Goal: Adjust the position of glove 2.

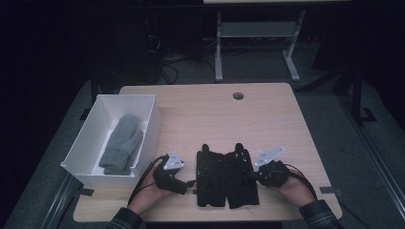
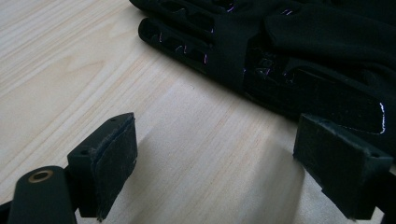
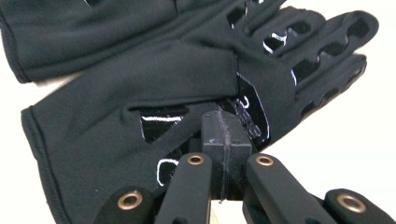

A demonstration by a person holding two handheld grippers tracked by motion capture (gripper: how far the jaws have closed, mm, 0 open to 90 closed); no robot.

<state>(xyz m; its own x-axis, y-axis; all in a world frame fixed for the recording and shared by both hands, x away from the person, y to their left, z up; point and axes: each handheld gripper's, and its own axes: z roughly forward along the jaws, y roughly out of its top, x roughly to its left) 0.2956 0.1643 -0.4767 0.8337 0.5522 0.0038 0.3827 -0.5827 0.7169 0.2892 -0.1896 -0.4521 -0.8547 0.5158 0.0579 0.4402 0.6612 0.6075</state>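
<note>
Pressed-together right gripper [image 3: 223,140] meets black gloves [image 3: 154,93]; left gripper [image 2: 219,168] stands spread over table [image 2: 70,70].

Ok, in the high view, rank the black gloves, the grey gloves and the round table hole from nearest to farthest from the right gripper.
From the right gripper:
1. black gloves, right beside it, toward table centre.
2. round table hole, near the far edge.
3. grey gloves, in the white box at the table's left.
</note>
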